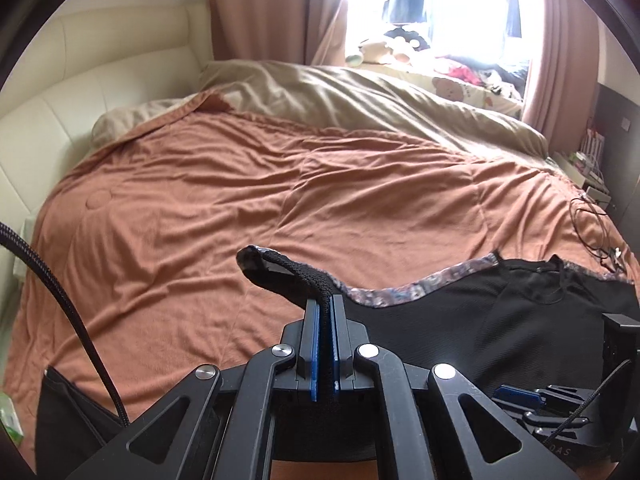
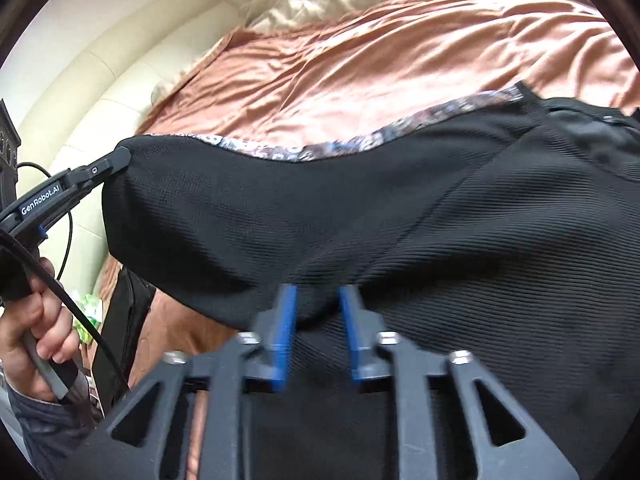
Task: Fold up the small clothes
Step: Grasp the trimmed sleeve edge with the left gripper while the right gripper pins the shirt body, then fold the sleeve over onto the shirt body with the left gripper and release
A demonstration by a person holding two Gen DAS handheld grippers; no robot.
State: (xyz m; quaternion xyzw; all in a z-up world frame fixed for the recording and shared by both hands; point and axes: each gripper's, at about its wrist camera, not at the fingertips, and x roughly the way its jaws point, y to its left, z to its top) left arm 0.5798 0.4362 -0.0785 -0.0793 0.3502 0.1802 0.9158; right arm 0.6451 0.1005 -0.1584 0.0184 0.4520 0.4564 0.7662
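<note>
A black knit garment (image 1: 460, 320) with a patterned grey lining along its edge lies on the bed and fills the right wrist view (image 2: 400, 220). My left gripper (image 1: 325, 300) is shut on a corner of the garment and lifts it; it also shows in the right wrist view (image 2: 120, 158) at the garment's left corner. My right gripper (image 2: 318, 296) is open, its blue pads either side of a fold at the garment's near edge. In the left wrist view it shows at the lower right (image 1: 532, 396).
A rust-orange blanket (image 1: 260, 184) covers the bed, with a beige duvet (image 1: 380, 96) bunched at the far side. A cream padded headboard (image 1: 80, 80) is on the left. Thin cables (image 1: 596, 232) lie at the bed's right edge. A window with curtains and soft toys is behind.
</note>
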